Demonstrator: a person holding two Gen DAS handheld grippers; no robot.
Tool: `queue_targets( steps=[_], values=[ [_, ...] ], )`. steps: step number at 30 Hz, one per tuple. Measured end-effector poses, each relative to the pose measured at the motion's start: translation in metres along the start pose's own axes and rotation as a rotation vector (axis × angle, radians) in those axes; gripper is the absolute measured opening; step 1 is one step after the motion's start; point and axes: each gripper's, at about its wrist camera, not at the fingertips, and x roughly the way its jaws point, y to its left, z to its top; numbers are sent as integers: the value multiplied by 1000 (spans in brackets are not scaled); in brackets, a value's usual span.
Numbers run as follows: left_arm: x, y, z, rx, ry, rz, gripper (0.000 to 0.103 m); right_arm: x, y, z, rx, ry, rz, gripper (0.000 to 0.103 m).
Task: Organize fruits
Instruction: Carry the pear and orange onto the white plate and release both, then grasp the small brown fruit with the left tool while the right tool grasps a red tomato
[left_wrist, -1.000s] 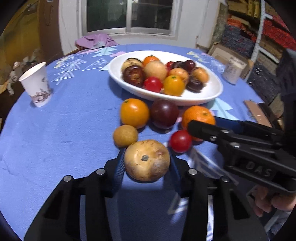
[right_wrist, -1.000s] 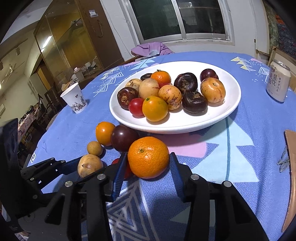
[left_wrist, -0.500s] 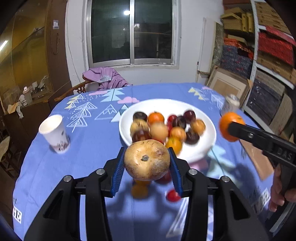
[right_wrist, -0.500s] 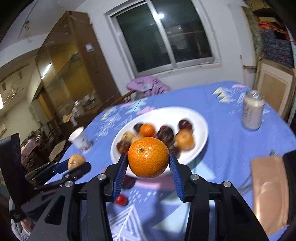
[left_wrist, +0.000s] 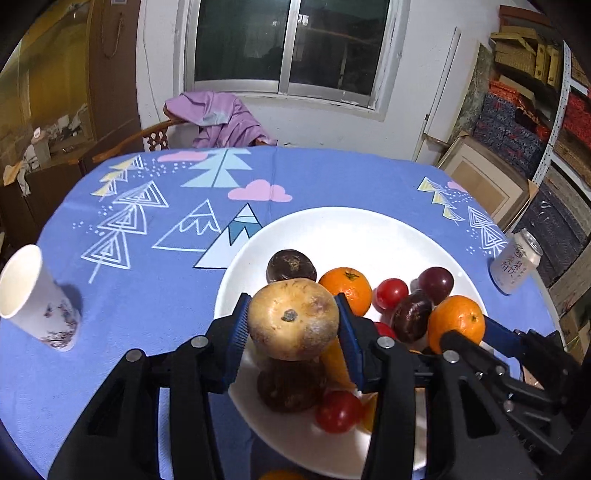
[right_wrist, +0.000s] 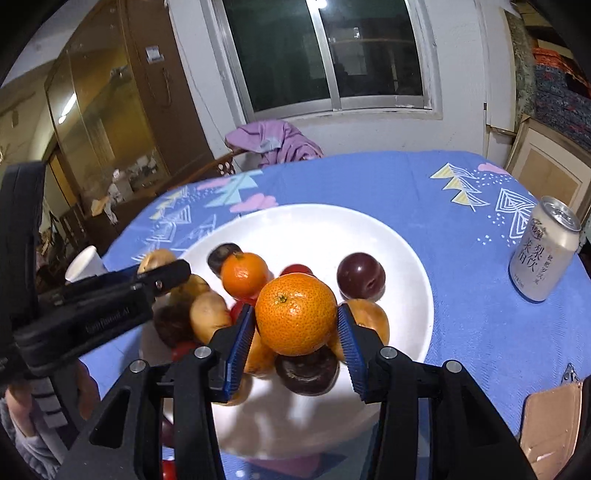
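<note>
1. The plate (left_wrist: 369, 225) sits on the table (left_wrist: 295, 177), lower right of centre in the left wrist view.
2. The paper cup (left_wrist: 33, 295) stands at the left edge.
3. The can (left_wrist: 517, 266) stands at the right edge, beside the plate.
4. A chair (left_wrist: 147, 136) stands behind the table, upper left.
5. Fruits (left_wrist: 436, 282) lie in the plate.

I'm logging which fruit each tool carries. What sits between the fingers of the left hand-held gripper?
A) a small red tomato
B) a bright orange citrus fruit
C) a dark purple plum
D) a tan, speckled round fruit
D: in the left wrist view the left hand-held gripper has its blue pads clamped on the tan, speckled round fruit above the white plate.
</note>
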Motion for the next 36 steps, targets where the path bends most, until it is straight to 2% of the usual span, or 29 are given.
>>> queue_targets(
  steps=[2,3,4,6,9,13,18,21,24,28,32,36],
  values=[
    [3,1,-2,4,-12,-12,66,1,2,-1,-20,1,-5,48],
    [4,1,-3,12,-25,-11,84,1,5,-1,-37,-4,-14,53],
    [3,0,-3,20,-38,-8,93,0,8,-2,-50,-14,-24,70],
    [0,-1,-2,33,-58,4,94,-4,12,-3,-65,-48,-38,83],
    [-1,4,-1,16,-47,-16,98,-10,16,-2,-95,-61,-62,88],
    [-8,18,-1,-36,-42,-6,98,-29,20,-1,-126,-115,-101,94],
    [-36,37,-6,-98,-82,25,99,-64,26,-15,-147,-156,-100,98],
    [-55,41,-16,-74,-84,62,99,-83,24,-33,-121,-164,-73,100],
    [-76,40,-51,-7,-89,86,99,-89,22,-47,-86,-135,-35,100],
    [-91,40,-101,89,-57,181,99,-95,24,-68,-77,-107,-24,100],
    [-98,36,-128,113,-34,180,99,-109,26,-83,-76,-119,-12,100],
    [-94,21,-137,195,-39,204,99,-114,22,-92,-37,-119,5,100]
  ],
)
